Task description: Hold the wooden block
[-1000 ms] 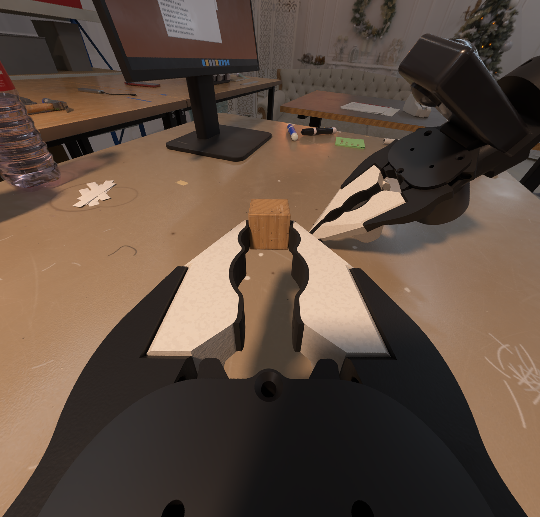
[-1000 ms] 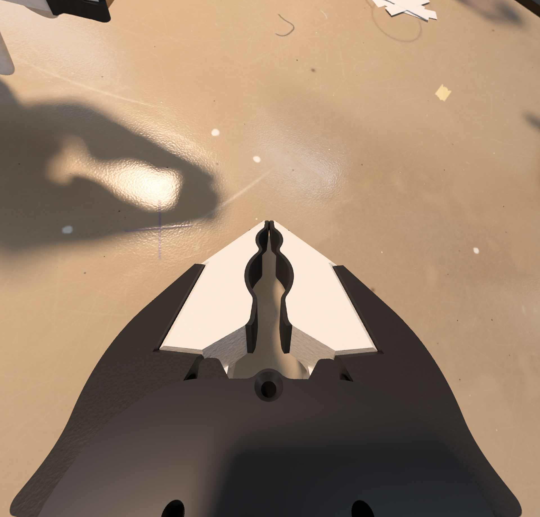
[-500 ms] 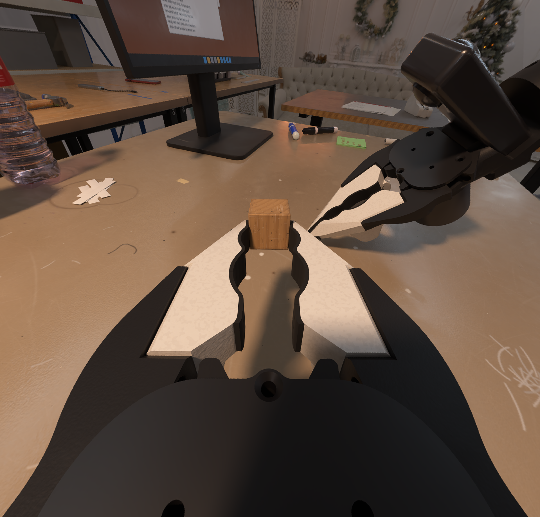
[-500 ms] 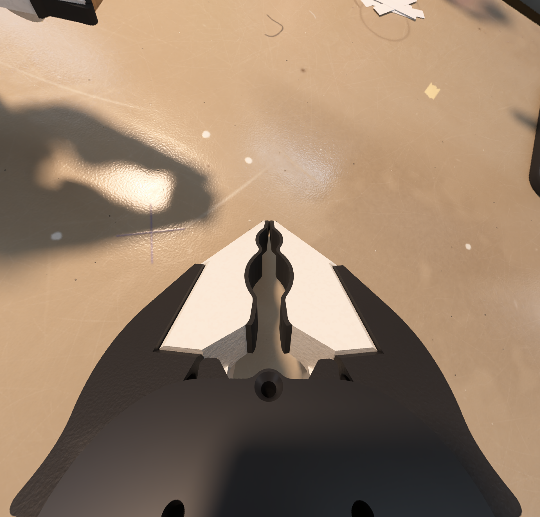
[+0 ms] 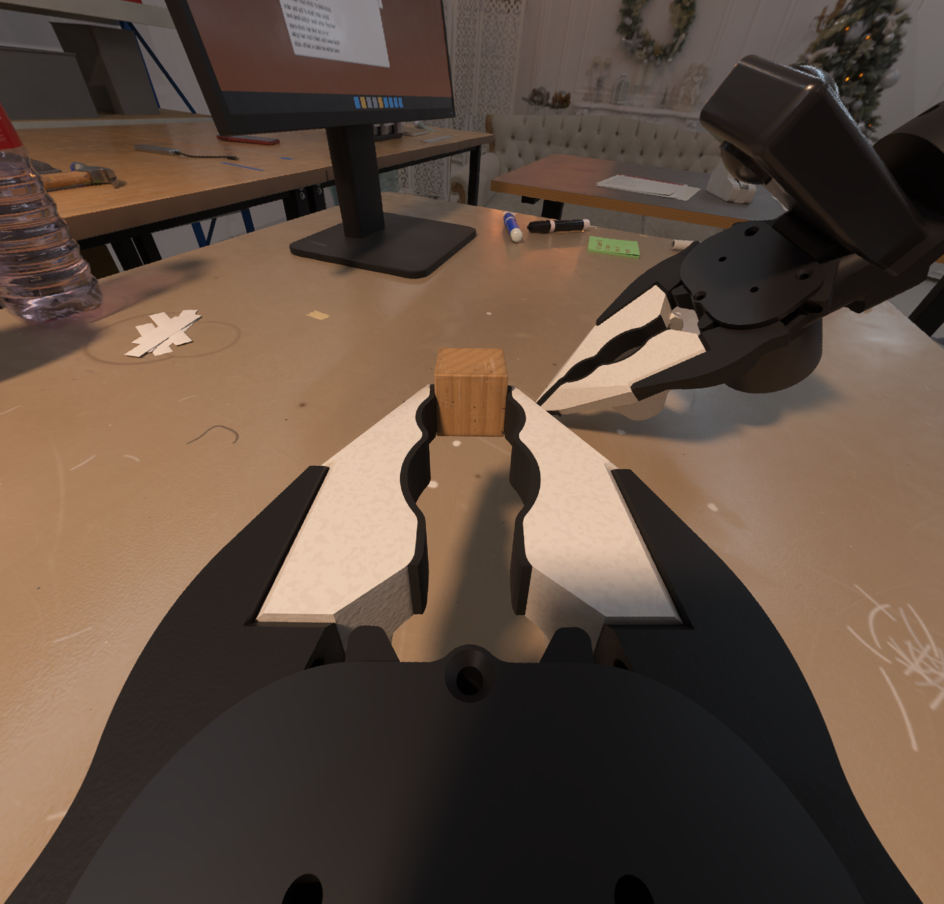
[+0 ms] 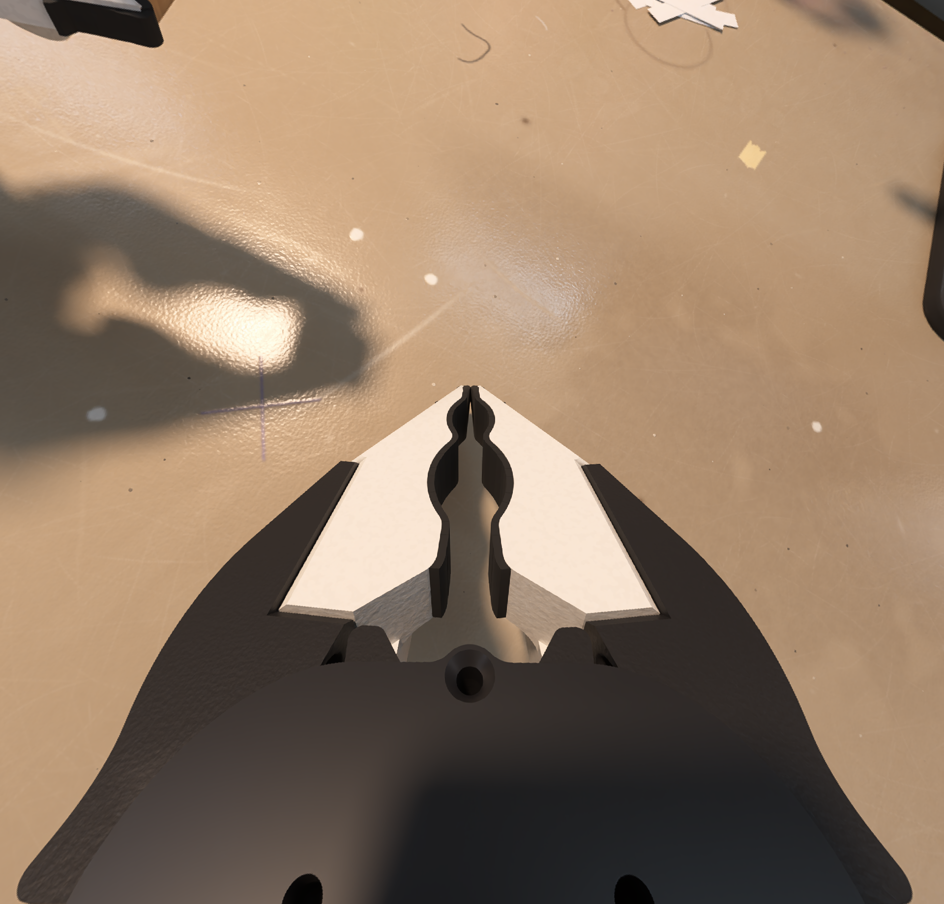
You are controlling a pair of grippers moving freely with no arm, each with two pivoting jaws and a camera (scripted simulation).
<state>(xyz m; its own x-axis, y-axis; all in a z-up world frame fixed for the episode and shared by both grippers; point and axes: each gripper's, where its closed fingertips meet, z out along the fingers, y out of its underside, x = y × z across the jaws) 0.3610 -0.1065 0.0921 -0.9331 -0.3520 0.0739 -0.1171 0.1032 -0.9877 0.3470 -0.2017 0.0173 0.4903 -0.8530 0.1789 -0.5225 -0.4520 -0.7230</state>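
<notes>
- Where the left gripper (image 5: pixel 470 412) reached forward, its 2 white fingers (image 5: pixel 357 516) were clamped on the wooden block (image 5: pixel 470 392), 1 fingertip against each side face.
- Whether the block touched the tan table (image 5: pixel 255 470) could not be told; it sat at the fingertips, upright and square to them.
- Just right of the block, the right gripper (image 5: pixel 549 403) pointed down toward the table, tips pressed together on nothing, near the left gripper's right finger but apart from it.
- Farther left lay a white tape cross (image 5: pixel 162 326) inside a drawn circle, with a clear plastic bottle (image 5: pixel 38 246) beyond it.
- At the far edge stood a black monitor (image 5: pixel 327 46), with 2 markers (image 5: pixel 559 225) and a green pad (image 5: pixel 613 247) to its right.
</notes>
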